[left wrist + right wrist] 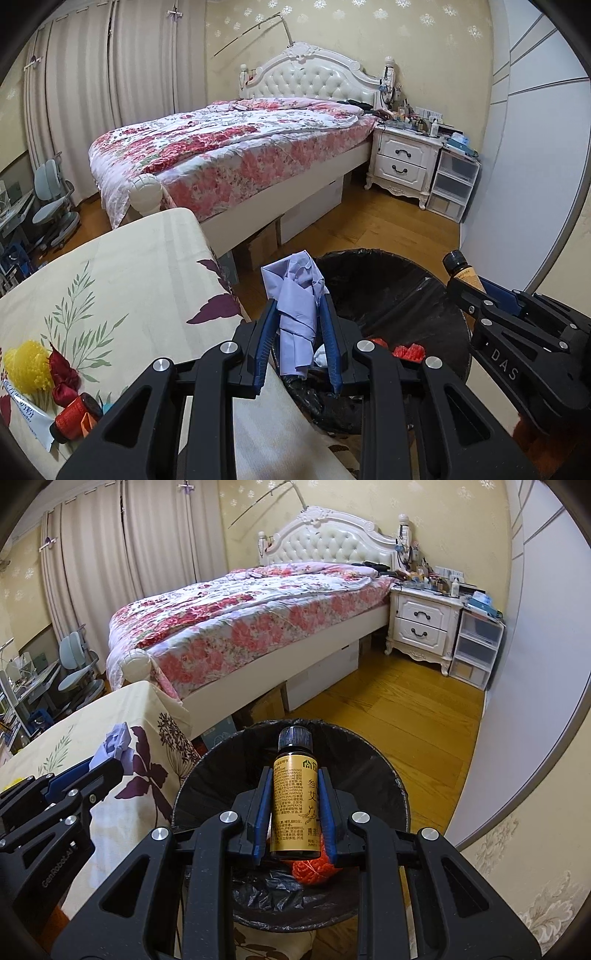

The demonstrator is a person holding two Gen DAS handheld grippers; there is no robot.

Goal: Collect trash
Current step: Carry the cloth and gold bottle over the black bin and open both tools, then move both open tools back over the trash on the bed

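My left gripper [298, 306] is shut on a crumpled lilac paper [299, 291] and holds it over the near left rim of the black-lined trash bin [436, 291]. My right gripper [293, 775] is shut on a small brown bottle with a gold label [293, 794] and holds it upright above the bin [384, 771]. Red trash [408, 351] lies inside the bin, also seen as an orange-red lump in the right wrist view [314, 867]. The right gripper with the bottle [461, 271] shows at the right of the left wrist view. The left gripper with the paper [116, 744] shows at the left of the right wrist view.
A table with a floral cloth [122, 280] stands left of the bin, with a yellow pompom [27, 365], dark red pieces [62, 376] and a red-labelled bottle [74, 415] on it. A bed [229, 147], nightstand [404, 162] and wood floor [402, 716] lie beyond.
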